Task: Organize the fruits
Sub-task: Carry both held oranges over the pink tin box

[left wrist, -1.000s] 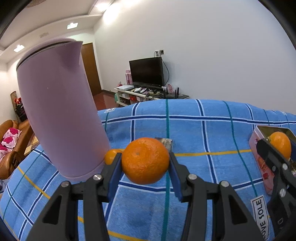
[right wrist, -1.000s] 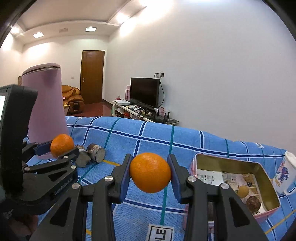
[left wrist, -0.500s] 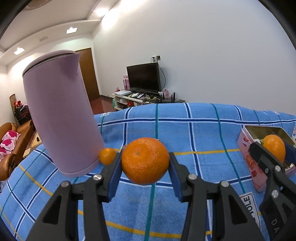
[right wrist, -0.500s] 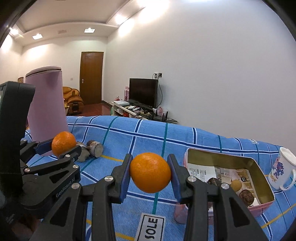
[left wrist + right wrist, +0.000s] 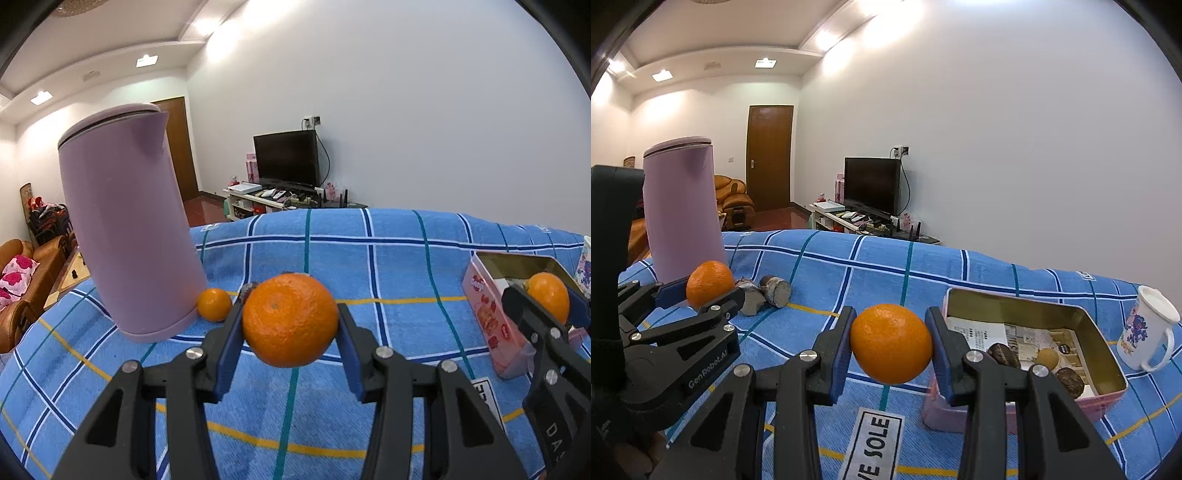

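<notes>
My left gripper [image 5: 290,321] is shut on an orange [image 5: 290,320] and holds it above the blue checked cloth [image 5: 369,266]. My right gripper [image 5: 891,343] is shut on a second orange [image 5: 891,343], held just left of an open pink tin [image 5: 1106,369]. The left gripper and its orange [image 5: 709,283] show at the left of the right wrist view. The right gripper's orange [image 5: 547,295] shows at the right of the left wrist view, in front of the tin [image 5: 487,306]. A small orange [image 5: 214,304] lies on the cloth by the kettle's base.
A tall lilac kettle [image 5: 125,236] stands at the left, also in the right wrist view [image 5: 681,214]. Two grey-brown lumps [image 5: 764,293] lie next to it. The tin holds paper and several dark and yellow lumps [image 5: 1049,358]. A white mug [image 5: 1145,332] stands right of the tin.
Both grippers have drawn back and to the left with their oranges still held. The kettle and tin look farther off and more of the tin's inside shows.
</notes>
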A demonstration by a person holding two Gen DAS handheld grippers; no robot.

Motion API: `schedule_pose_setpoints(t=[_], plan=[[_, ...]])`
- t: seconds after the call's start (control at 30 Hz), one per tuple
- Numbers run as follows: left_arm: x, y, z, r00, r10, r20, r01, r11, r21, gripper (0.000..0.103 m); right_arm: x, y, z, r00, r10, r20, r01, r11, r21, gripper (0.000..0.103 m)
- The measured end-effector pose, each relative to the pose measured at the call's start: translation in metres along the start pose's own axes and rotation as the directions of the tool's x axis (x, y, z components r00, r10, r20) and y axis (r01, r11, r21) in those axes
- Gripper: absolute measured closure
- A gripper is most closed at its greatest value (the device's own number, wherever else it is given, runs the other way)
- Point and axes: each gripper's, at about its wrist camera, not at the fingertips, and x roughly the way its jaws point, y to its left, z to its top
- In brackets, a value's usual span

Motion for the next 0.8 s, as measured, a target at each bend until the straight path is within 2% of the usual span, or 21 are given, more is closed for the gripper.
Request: schedule_pose_setpoints(t=[0.8], plan=[[-0.010, -0.022, -0.003, 1.000, -0.012, 0.005, 0.011, 1.000, 0.026, 0.053, 0.003, -0.017, -0.002, 1.000, -0.011, -0.022, 0.012, 0.999, 0.032, 0.062]])
